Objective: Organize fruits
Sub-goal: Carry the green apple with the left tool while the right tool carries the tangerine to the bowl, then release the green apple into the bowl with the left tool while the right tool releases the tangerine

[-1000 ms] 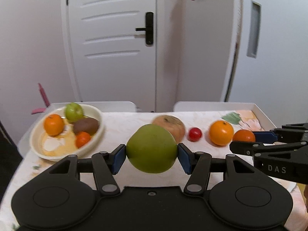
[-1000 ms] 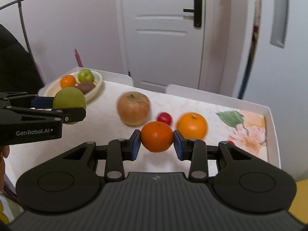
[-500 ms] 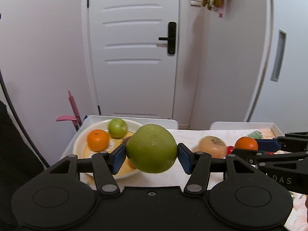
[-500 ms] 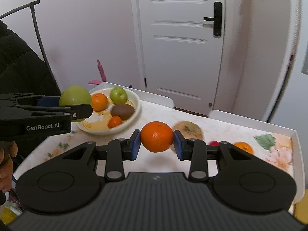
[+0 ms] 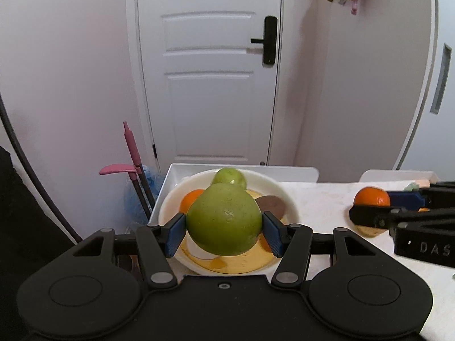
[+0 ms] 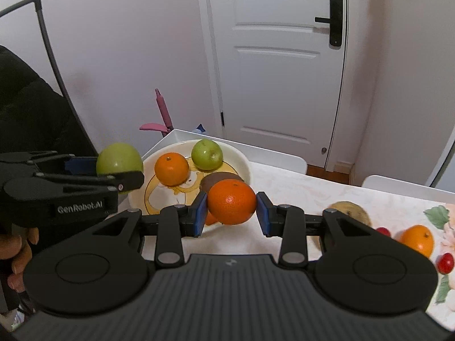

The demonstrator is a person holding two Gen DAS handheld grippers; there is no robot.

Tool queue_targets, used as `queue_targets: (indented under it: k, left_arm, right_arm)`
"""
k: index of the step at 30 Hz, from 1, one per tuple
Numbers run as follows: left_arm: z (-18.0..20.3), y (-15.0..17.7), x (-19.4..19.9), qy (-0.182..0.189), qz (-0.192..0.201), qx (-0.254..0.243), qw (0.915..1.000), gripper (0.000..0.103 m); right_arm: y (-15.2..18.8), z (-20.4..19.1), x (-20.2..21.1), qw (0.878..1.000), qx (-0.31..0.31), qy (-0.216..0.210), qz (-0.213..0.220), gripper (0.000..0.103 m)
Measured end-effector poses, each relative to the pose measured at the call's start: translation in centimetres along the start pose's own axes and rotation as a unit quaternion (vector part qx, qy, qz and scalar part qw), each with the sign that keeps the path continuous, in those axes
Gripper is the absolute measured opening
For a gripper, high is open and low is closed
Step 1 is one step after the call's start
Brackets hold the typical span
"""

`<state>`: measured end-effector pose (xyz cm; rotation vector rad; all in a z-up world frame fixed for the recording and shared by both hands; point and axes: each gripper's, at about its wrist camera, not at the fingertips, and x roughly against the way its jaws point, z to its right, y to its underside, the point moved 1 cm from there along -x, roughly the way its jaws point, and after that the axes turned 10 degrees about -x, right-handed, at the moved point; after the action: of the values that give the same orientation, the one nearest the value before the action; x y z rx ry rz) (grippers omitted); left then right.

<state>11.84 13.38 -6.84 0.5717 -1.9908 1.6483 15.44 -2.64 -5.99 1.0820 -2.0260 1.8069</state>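
My left gripper (image 5: 224,231) is shut on a large green apple (image 5: 224,218) and holds it above the near part of the white bowl (image 5: 287,199). My right gripper (image 6: 231,213) is shut on an orange (image 6: 231,200), just over the bowl's (image 6: 241,164) near right rim. The bowl holds a small green apple (image 6: 206,154), an orange (image 6: 171,169), a brown kiwi (image 6: 219,178) and a small orange fruit, mostly hidden. The left gripper with its apple (image 6: 119,162) shows at the left of the right wrist view.
On the flowered table (image 6: 298,196) to the right lie a brownish apple (image 6: 351,209), another orange (image 6: 418,240) and two red cherry tomatoes (image 6: 445,262). The bowl stands at the table's left end by a white chair back (image 5: 244,169). A pink-handled broom (image 5: 130,153) leans behind.
Both grippers have carried their fruit leftward to the bowl. The green apple now hangs over the bowl, and the orange has reached its near right rim.
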Motion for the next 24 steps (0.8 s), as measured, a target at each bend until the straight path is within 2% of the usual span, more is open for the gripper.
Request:
queue_targets:
  k: [10, 19, 23, 24]
  left_arm:
    - [-2.9, 1.7, -4.7, 0.029, -0.027, -0.031, 0.9987, 0.062]
    - [-3.1, 2.6, -7.7, 0.053, -0.051, -0.057, 0.9957, 0.062]
    - [-3.2, 2.7, -8.4, 0.065, -0.062, -0.05, 0.9947, 0.063]
    - [-3.3, 2.7, -8.4, 0.068, -0.062, -0.048, 0.9946, 0.067]
  right_arm:
    - [0.3, -2.2, -3.8, 0.999, -0.03, 0.029, -0.009, 0.051]
    - [0.6, -2.3, -5.3, 0.998, -0.046, 0.046, -0.015, 0.051]
    - [0.5, -1.9, -5.4, 0.997, -0.049, 0.05, -0.016, 0.051]
    - [0.4, -1.7, -5.4, 0.997, -0.05, 0.051, -0.015, 0.051]
